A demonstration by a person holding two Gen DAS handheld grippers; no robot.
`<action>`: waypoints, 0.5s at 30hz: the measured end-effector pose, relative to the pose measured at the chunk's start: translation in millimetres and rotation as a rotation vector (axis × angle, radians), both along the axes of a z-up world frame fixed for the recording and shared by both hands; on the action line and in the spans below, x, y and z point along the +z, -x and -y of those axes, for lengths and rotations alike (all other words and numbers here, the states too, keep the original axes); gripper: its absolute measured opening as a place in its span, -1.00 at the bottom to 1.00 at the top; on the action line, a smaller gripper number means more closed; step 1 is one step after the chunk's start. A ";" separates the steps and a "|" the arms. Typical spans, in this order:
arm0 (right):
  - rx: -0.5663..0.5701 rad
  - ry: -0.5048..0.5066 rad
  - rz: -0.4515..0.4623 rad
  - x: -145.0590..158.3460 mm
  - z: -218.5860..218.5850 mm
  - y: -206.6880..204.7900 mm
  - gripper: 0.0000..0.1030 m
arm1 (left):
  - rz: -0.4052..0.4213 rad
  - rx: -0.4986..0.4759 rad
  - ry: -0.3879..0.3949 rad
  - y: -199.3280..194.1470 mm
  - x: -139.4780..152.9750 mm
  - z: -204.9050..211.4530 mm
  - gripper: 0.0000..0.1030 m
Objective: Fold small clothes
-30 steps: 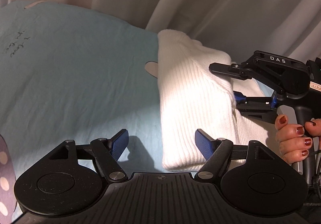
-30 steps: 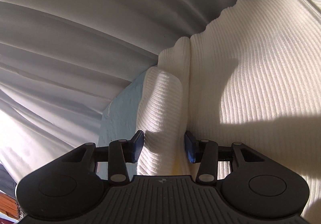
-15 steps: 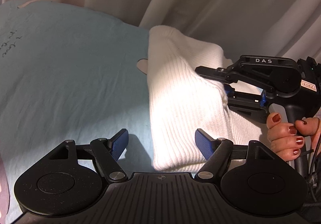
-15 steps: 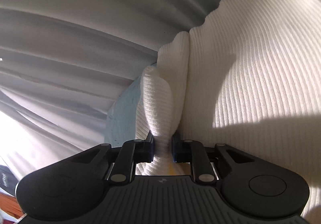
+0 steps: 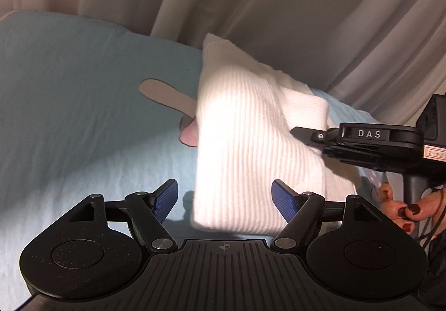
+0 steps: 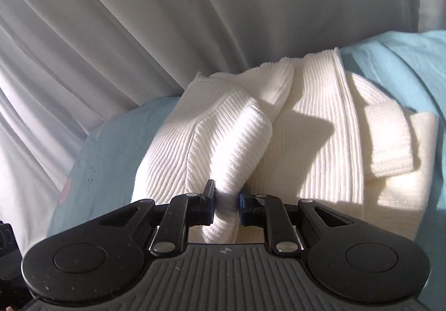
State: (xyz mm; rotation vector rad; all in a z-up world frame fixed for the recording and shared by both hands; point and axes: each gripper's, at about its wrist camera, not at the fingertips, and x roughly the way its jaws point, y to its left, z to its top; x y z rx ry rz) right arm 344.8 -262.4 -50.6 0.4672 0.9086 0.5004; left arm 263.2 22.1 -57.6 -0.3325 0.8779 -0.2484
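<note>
A white ribbed knit garment lies folded on the light blue sheet. My left gripper is open and empty, its blue pads on either side of the garment's near edge. My right gripper is shut on a fold of the white garment and lifts that edge off the rest of the garment. The right gripper also shows in the left wrist view, its tip pressed into the cloth at the garment's right side.
Pale curtains hang behind the bed. A grey and pink printed shape on the sheet shows left of the garment. A hand with dark red nails holds the right gripper's handle.
My right gripper closed on the garment's fold and raised it, turning so more of the garment shows. The garment's right side has lifted; my left gripper stayed open.
</note>
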 end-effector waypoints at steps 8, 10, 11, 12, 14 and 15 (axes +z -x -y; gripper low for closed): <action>-0.093 -0.302 -0.105 -32.5 14.7 -14.5 -0.36 | 0.067 -0.034 0.124 4.7 7.0 5.8 0.56; -0.090 -0.348 -0.120 -36.2 13.6 -18.7 -0.25 | 0.064 -0.028 0.121 5.7 8.7 6.9 0.57; -0.087 -0.355 -0.121 -37.4 11.6 -21.2 -0.24 | 0.055 -0.029 0.103 5.9 7.2 8.7 0.57; -0.086 -0.349 -0.122 -37.9 8.8 -23.7 -0.24 | 0.049 -0.030 0.082 6.4 6.2 10.6 0.57; -0.081 -0.307 -0.099 -34.3 -2.6 -28.8 -0.25 | 0.046 -0.043 0.038 10.3 4.7 15.0 0.57; -0.075 -0.275 -0.085 -31.0 -7.3 -29.9 -0.25 | 0.050 -0.051 0.024 12.7 4.6 16.7 0.58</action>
